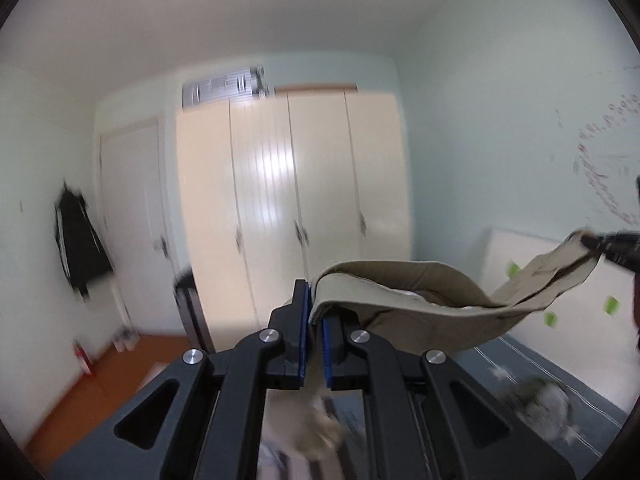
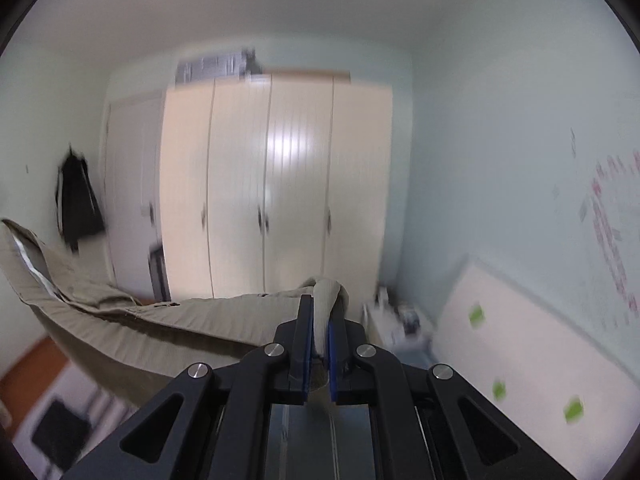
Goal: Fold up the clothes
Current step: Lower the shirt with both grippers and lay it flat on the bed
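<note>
A beige pair of trousers (image 1: 420, 300) hangs in the air, stretched between both grippers. My left gripper (image 1: 316, 312) is shut on one end of the waistband. The right gripper's black tip (image 1: 612, 246) shows at the right edge of the left wrist view, pinching the other end. In the right wrist view my right gripper (image 2: 320, 320) is shut on a bunch of the same beige cloth (image 2: 140, 320), which sags away to the left. Both views are blurred by motion.
A cream wardrobe (image 1: 288, 208) with several doors stands ahead. A dark jacket (image 1: 78, 248) hangs on the left wall. A bed with a grey-blue cover (image 1: 520, 380) and a white headboard (image 2: 520, 340) lies below right. Orange floor (image 1: 120, 376) lies to the left.
</note>
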### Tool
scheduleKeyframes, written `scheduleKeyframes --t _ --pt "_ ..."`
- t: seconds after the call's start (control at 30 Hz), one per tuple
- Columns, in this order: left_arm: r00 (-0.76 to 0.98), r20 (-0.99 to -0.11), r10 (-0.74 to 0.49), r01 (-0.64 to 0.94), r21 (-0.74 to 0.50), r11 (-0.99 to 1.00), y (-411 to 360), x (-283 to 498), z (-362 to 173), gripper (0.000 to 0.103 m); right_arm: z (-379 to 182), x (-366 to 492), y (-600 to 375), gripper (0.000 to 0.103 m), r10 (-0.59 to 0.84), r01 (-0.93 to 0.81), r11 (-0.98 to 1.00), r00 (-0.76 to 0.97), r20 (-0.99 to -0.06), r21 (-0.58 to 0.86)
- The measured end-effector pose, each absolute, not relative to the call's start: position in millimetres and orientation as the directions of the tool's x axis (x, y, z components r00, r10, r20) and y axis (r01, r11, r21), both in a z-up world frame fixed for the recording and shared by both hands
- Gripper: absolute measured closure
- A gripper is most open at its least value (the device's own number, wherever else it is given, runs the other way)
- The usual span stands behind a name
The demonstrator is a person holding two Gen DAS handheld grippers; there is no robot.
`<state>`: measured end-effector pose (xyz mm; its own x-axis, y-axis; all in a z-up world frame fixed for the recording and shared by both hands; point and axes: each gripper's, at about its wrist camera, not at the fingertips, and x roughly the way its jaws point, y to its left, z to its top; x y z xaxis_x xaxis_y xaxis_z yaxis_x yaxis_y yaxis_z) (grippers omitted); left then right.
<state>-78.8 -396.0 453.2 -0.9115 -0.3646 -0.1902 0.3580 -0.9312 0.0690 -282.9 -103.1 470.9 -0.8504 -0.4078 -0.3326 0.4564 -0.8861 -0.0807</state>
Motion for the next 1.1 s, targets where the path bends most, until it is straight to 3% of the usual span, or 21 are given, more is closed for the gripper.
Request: scheduleKeyframes --t 0.13,0.4,0.67,0.87,1.1 --pt "-0.876 -0.386 -0.290 0.333 -0.047 -0.942 -371.0 -12.6 319.3 0.099 342.2 -216.3 -63.1 0.098 -0.353 0.450 -0.890 -0.781 -0.516 -0.072" --pt "-0.681 -0.695 -0.231 0.383 -0.069 -0.921 -327.3 105.1 61.6 0.099 91.0 -80.2 1.1 0.098 -0.198 0.371 -0.928 -0.578 -0.792 -0.039" --pt "-0.476 -0.859 -0.187 0.392 -0.017 -0.920 -258.8 218.5 -130.5 0.099 -110.3 39.8 59.8 0.098 -0.076 0.349 -0.935 -0.381 -0.921 -0.067" --pt "-0.414 -0.885 -0.213 0.453 0.003 -0.892 -233.0 263.1 -183.8 0.093 -180.9 80.1 89.5 0.096 -0.064 0.360 -0.930 -0.341 -0.938 -0.068" --pt "-0.372 -0.903 -0.215 0.493 0.004 -0.870 -213.1 297.0 -172.9 0.089 -168.2 97.6 112.7 0.090 -0.066 0.447 -0.888 -0.358 -0.931 -0.109"
